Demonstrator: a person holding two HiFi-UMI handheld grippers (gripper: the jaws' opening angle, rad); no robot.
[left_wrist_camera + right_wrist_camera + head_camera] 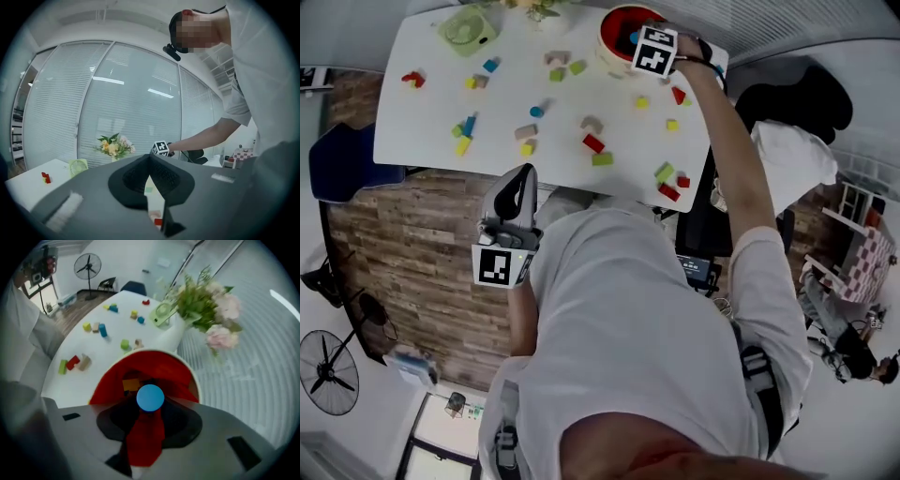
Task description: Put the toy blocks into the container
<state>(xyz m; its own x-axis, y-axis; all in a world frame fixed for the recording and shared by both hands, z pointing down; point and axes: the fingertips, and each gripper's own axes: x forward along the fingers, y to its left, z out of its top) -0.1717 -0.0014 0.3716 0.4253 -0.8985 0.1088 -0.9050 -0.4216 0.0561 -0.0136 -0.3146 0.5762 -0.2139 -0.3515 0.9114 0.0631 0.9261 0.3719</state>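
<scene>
Right tongs (150,404) pinch a blue round block (150,397), pointing steeply down with the red container (180,373) directly beneath them, so releasing should be a straight drop. Left tongs (150,159), pressed together and empty, hang back off the surface (502,103).

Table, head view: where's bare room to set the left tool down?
Bare: the table at its left end, between the leftmost red block and the blue-green-yellow cluster; in front of the container, up to the tan arch. Crowded: the near right corner around the green block.
</scene>
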